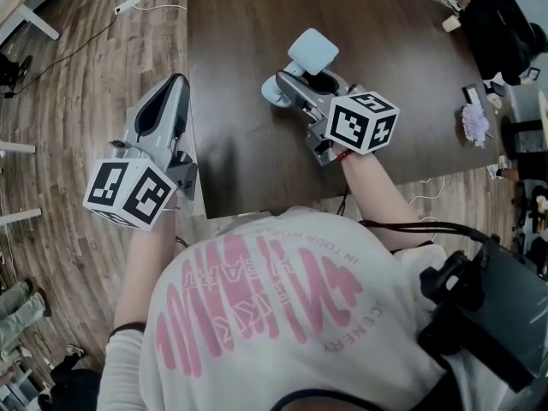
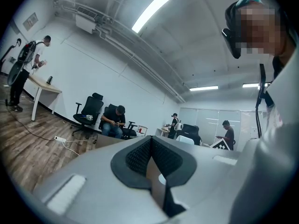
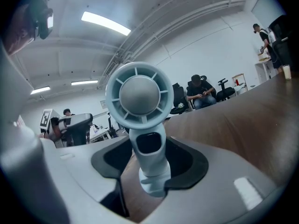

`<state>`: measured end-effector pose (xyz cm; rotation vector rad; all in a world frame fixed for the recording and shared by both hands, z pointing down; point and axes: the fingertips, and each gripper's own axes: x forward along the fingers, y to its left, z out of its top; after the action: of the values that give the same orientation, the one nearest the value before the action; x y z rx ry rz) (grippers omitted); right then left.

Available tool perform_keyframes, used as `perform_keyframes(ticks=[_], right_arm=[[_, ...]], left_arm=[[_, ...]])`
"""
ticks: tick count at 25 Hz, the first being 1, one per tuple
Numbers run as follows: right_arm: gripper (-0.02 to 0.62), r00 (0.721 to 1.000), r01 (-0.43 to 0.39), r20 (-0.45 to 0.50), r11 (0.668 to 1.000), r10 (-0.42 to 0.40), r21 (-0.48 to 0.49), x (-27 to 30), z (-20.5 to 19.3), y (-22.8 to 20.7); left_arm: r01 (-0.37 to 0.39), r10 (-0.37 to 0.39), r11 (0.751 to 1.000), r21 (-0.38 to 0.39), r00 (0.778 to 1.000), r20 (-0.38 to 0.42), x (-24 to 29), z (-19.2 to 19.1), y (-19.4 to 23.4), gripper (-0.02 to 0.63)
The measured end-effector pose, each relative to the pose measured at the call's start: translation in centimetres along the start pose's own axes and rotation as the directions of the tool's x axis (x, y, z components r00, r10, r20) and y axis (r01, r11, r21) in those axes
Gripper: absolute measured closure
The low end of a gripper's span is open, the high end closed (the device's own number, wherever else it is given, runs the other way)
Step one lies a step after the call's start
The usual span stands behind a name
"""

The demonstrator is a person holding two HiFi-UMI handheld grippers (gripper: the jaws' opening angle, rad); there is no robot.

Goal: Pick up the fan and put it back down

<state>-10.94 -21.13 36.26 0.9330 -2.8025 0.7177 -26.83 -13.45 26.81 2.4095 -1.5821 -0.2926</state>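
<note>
a: where's the fan (image 3: 139, 94)?
b: in the right gripper (image 3: 150, 148). both jaws are clamped on its pale stem, one dark pad on each side. the round grille head stands above the pads and the foot shows just below them.
a: is it on the table (image 1: 248, 24)?
b: it's over the dark brown top, a little in from the near edge and towards the left side. the foot is low to the wood, but from these angles i can't tell whether it touches or hangs just clear.
a: and the left gripper (image 1: 177, 82)?
b: its jaws are pressed together with nothing between them. it's held out just beside the table's left edge, above the plank floor (image 1: 77, 84), and it points away from the person. it's well apart from the fan.
a: anything else near the fan?
b: no, only bare wood. the few small things on the table sit far off at its right end.
</note>
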Motion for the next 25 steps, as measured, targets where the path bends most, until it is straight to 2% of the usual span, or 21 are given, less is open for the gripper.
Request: perform_keyframes(ticks=[9, 20, 25], right_arm=[[0.365, 0.999, 0.030, -0.035, 0.999, -0.030, 0.016, 3.4, -1.5, -0.5], [0.365, 0.994, 0.052, -0.097, 0.998, -0.048, 0.036, 5.2, -3.1, -1.9], [0.365, 0.992, 0.055, -0.114, 0.998, -0.051, 0.037, 5.3, -3.8, -2.1]], left_arm=[[-0.007, 0.006, 1.000, -0.024, 0.999, -0.034, 0.1, -0.6, 3.6, 0.589], [-0.020, 0.017, 0.999, -0.040, 0.997, -0.074, 0.7, -1.5, 4.9, 0.588], [-0.024, 0.020, 0.999, -0.048, 0.998, -0.066, 1.2, -2.0, 5.1, 0.588]])
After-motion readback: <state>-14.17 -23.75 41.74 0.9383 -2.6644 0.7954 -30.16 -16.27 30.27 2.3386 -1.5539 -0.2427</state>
